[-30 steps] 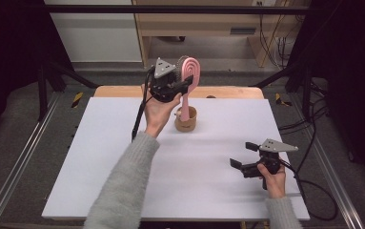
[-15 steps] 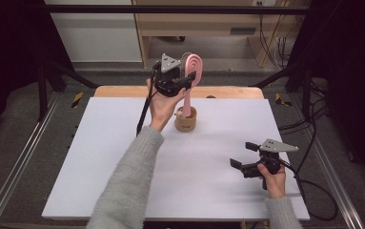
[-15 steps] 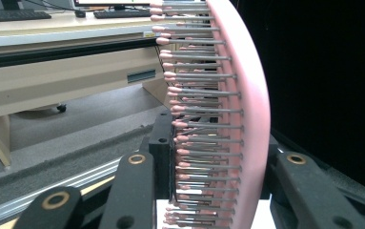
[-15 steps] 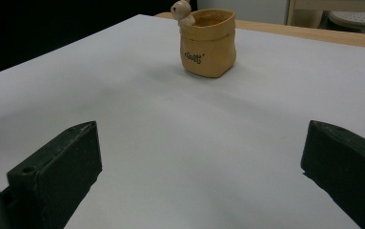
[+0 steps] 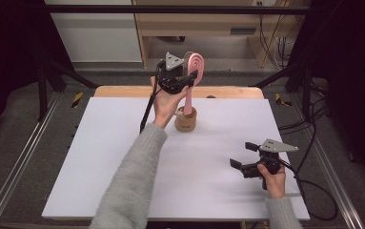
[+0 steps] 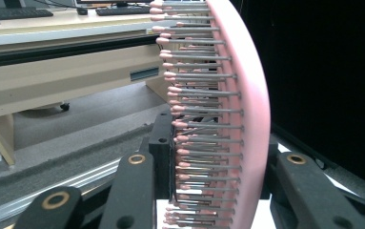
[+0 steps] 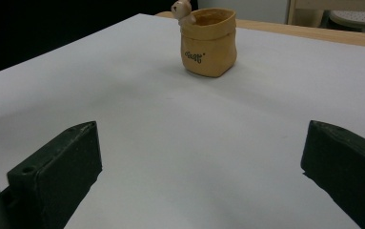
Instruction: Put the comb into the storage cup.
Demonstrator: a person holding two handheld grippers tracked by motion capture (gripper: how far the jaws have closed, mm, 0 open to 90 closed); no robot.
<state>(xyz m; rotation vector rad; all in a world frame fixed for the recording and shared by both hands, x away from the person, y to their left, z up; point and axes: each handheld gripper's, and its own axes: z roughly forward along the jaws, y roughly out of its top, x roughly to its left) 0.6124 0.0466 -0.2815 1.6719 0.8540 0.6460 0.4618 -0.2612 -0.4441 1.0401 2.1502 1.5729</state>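
Pink bristle hairbrush (image 5: pixel 192 71) stands upright, head clamped between the left gripper (image 5: pixel 189 78) jaws, handle pointing down toward the tan ceramic pot (image 5: pixel 185 119); right gripper (image 5: pixel 241 159) jaws gape empty.

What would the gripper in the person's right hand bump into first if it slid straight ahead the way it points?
Probably the small tan pot: it stands ahead of the open right gripper, slightly off centre, with bare white table between. Depth is hard to judge.

Left tongs (image 5: pixel 193 76) (with hairbrush (image 5: pixel 193 67)), shifted right
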